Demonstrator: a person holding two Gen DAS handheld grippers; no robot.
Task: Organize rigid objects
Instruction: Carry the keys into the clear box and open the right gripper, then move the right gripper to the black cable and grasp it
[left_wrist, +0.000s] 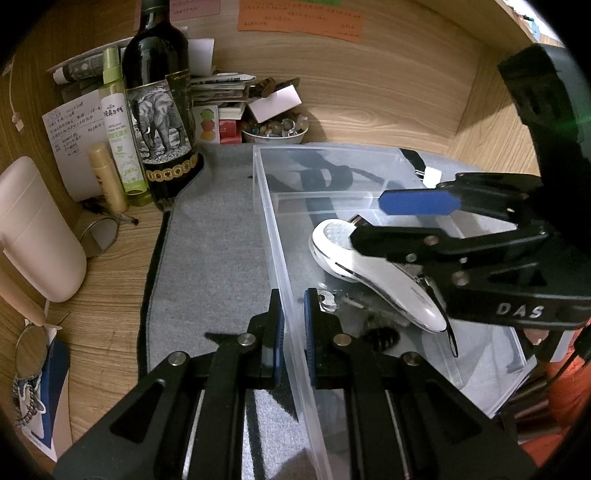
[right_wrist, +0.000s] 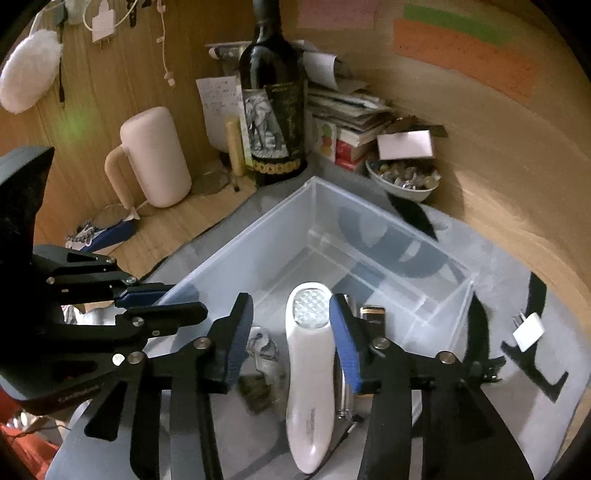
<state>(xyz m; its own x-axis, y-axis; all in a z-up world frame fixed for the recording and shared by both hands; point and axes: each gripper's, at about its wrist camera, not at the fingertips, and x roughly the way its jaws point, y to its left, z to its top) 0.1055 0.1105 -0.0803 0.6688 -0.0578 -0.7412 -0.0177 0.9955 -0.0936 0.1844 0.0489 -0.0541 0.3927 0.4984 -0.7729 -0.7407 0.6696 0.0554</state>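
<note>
A clear plastic storage box (left_wrist: 273, 236) (right_wrist: 258, 236) stands on a grey mat. My left gripper (left_wrist: 293, 328) (right_wrist: 173, 299) is shut on the box's left wall, one pad on each side. A white handheld flashlight (left_wrist: 373, 269) (right_wrist: 310, 354) lies inside the box, lens end pointing away. My right gripper (right_wrist: 291, 339) (left_wrist: 399, 218) is open above the box, its fingers either side of the flashlight and not clamping it. Small items, among them a dark lighter (right_wrist: 373, 317) and a dark clump (left_wrist: 382, 338), lie on the box floor.
A wine bottle (left_wrist: 159, 107) (right_wrist: 273, 110) with an elephant label, a green spray bottle (left_wrist: 122, 129) and a pink mug (right_wrist: 155, 155) stand at left. A bowl of stones (left_wrist: 275, 133) (right_wrist: 406, 181), stacked papers and a white plug (right_wrist: 528, 332) lie behind and right of the box.
</note>
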